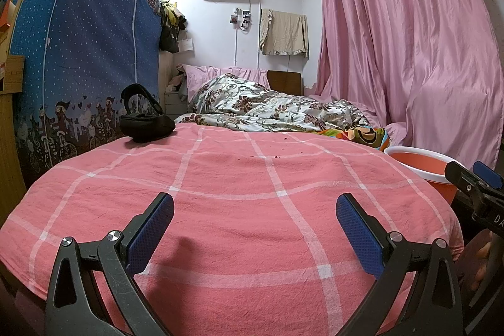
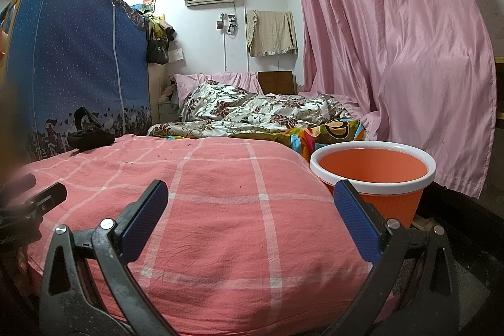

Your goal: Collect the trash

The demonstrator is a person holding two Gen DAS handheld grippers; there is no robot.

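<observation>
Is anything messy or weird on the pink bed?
Yes. Tiny dark crumbs are scattered over the pink checked sheet, toward its far end. A black strappy thing lies dumped at the sheet's far left corner. The orange bin beside the bed looks empty.

Hovering low over a pink checked blanket (image 1: 239,210), left gripper (image 1: 254,221) spread wide, blue pads (image 1: 151,232) well apart, nothing between them. Small dark crumbs (image 1: 278,157) scattered farther up the blanket, near the middle. Far left on the same cover, a black pouch with a looped strap (image 1: 145,120). Off the right edge, an orange bin with a white rim (image 1: 419,167), partly cut off by the right gripper (image 1: 482,178), its state unclear from here. Beyond, a rumpled floral quilt (image 1: 271,109), pink curtain (image 1: 409,46) on the right, blue dotted wardrobe (image 1: 85,52) on the left.
</observation>
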